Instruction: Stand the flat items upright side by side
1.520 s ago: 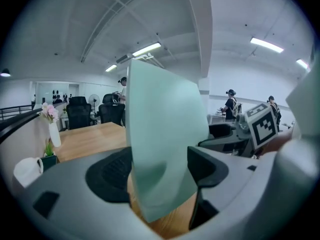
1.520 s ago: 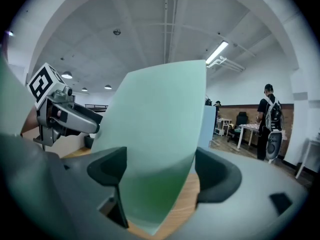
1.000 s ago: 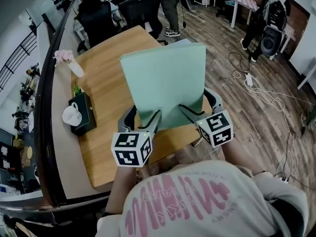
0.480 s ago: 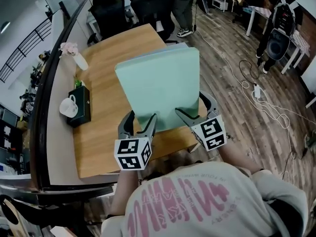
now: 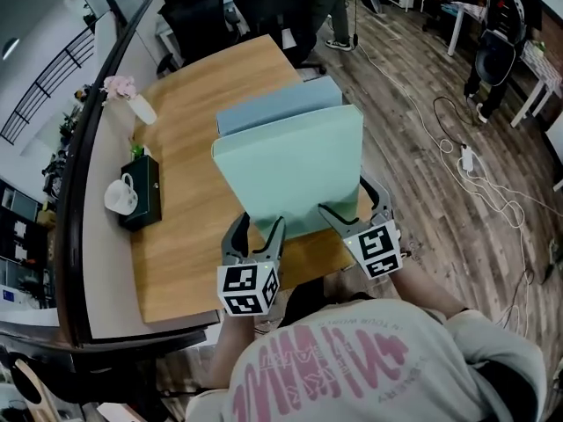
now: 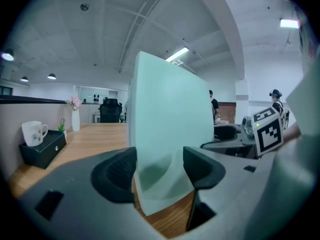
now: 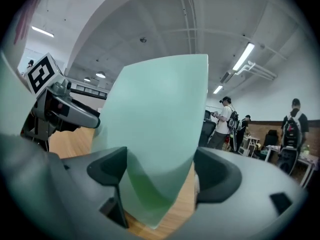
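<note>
Green folder [image 5: 290, 170] tilted, left gripper [image 5: 257, 229] near level, jaws closing on it

The pale green flat folder [image 5: 295, 170] looks like smooth, matt plastic or stiff card, thin enough to bow, and the light blue flat folder [image 5: 273, 111] has the same dull finish. The light wooden surface [image 5: 189, 148] shows fine grain with a soft sheen. The white mug [image 5: 120, 196] is glossy, likely ceramic.

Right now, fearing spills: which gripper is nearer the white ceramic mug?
Left. Left gripper, jaws just closing on the pale green folder, sits toward the mug; right gripper holds its far corner.
</note>
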